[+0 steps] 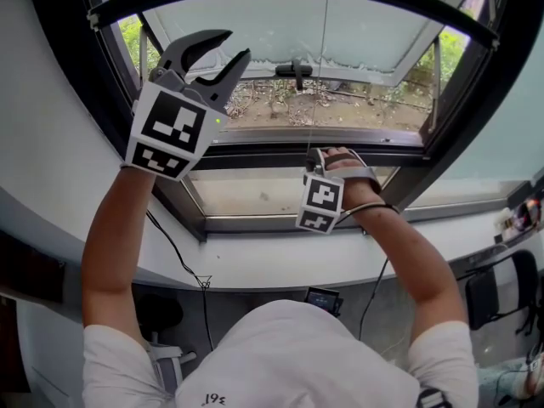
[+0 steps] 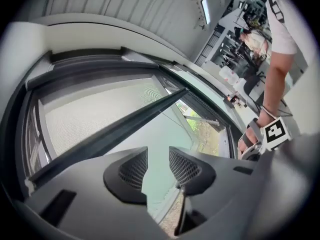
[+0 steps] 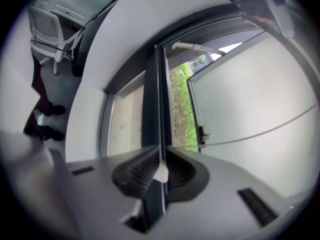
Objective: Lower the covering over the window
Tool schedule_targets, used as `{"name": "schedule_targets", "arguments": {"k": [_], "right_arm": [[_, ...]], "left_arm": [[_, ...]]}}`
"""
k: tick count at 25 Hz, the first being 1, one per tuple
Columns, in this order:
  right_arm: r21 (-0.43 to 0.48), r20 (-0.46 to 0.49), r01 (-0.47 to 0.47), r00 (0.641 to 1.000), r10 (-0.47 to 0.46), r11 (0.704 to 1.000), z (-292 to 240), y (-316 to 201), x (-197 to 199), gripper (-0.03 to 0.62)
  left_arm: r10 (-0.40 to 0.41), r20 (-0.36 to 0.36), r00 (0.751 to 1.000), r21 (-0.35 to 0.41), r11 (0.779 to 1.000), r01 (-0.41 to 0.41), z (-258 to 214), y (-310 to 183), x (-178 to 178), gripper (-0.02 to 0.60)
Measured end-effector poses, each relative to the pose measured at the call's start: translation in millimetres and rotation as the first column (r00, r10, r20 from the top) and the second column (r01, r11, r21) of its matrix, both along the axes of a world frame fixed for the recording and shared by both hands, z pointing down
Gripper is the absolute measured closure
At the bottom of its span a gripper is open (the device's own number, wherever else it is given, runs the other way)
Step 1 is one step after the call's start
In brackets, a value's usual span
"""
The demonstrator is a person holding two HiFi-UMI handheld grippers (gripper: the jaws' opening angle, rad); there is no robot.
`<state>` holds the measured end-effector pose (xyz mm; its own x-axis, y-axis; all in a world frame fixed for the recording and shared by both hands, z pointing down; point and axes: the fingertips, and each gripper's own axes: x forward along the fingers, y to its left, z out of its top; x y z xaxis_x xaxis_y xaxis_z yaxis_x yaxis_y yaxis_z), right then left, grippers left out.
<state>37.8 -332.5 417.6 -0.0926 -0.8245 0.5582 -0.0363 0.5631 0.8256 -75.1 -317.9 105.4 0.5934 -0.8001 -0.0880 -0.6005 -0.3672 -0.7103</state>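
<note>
Window (image 1: 374, 136) — right gripper (image 3: 161, 157) pinches faint cord (image 3: 161, 172).

A dark-framed window (image 1: 382, 153) sits in a white wall (image 1: 42, 126), above a curved white sill (image 1: 272, 257). Daylight shows bare soil and greenery outside. On the grey floor (image 3: 65, 94) stands a white chair (image 3: 47, 24), and past the sill's right end perhaps a black chair (image 1: 493, 296).
</note>
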Motion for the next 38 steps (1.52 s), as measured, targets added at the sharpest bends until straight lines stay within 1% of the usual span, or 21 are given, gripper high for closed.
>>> {"name": "schedule_targets", "arguments": {"k": [3, 6, 8, 12, 16, 18, 22, 26, 30, 35, 38], "right_arm": [[-0.022, -0.012, -0.001, 1.000, 0.001, 1.000, 13, 5, -2, 0.549], [-0.047, -0.017, 0.004, 1.000, -0.004, 0.999, 27, 13, -8, 0.549], [-0.057, -0.027, 0.002, 1.000, -0.004, 0.998, 35, 16, -8, 0.549], [-0.075, -0.023, -0.013, 1.000, 0.011, 0.997, 43, 16, -3, 0.549], [-0.079, -0.015, -0.015, 1.000, 0.014, 0.997, 45, 17, -4, 0.549], [-0.081, -0.010, -0.016, 1.000, 0.016, 0.997, 46, 18, -5, 0.549], [-0.091, -0.019, -0.018, 1.000, 0.016, 0.996, 51, 21, -6, 0.549], [-0.096, -0.010, -0.024, 1.000, 0.023, 0.995, 54, 22, -5, 0.549], [-0.096, 0.016, -0.020, 1.000, 0.022, 0.995, 54, 27, -9, 0.549], [-0.096, 0.083, -0.029, 0.996, 0.037, 0.995, 57, 32, -12, 0.549], [-0.100, 0.176, -0.062, 0.981, 0.079, 0.993, 56, 32, -11, 0.549]], "left_arm": [[-0.063, 0.093, 0.994, 0.074, 0.996, 0.056, -8, -8, 0, 0.432], [-0.130, 0.173, 0.976, 0.135, 0.985, 0.107, -7, -18, -2, 0.414], [-0.164, 0.216, 0.963, 0.179, 0.976, 0.126, -8, -22, -2, 0.395], [-0.202, 0.274, 0.940, 0.195, 0.969, 0.151, -3, -36, -3, 0.382], [-0.235, 0.336, 0.912, 0.224, 0.960, 0.165, -1, -44, -3, 0.380], [-0.244, 0.348, 0.905, 0.238, 0.957, 0.166, 0, -44, -4, 0.380], [-0.257, 0.349, 0.901, 0.264, 0.950, 0.169, -6, -43, -1, 0.380], [-0.264, 0.384, 0.885, 0.242, 0.954, 0.180, 1, -52, 6, 0.379], [-0.288, 0.367, 0.884, 0.251, 0.946, 0.204, 2, -59, 9, 0.379], [-0.305, 0.382, 0.872, 0.231, 0.946, 0.229, 11, -61, 9, 0.379], [-0.299, 0.362, 0.883, 0.212, 0.949, 0.234, 11, -60, 10, 0.379]]}}
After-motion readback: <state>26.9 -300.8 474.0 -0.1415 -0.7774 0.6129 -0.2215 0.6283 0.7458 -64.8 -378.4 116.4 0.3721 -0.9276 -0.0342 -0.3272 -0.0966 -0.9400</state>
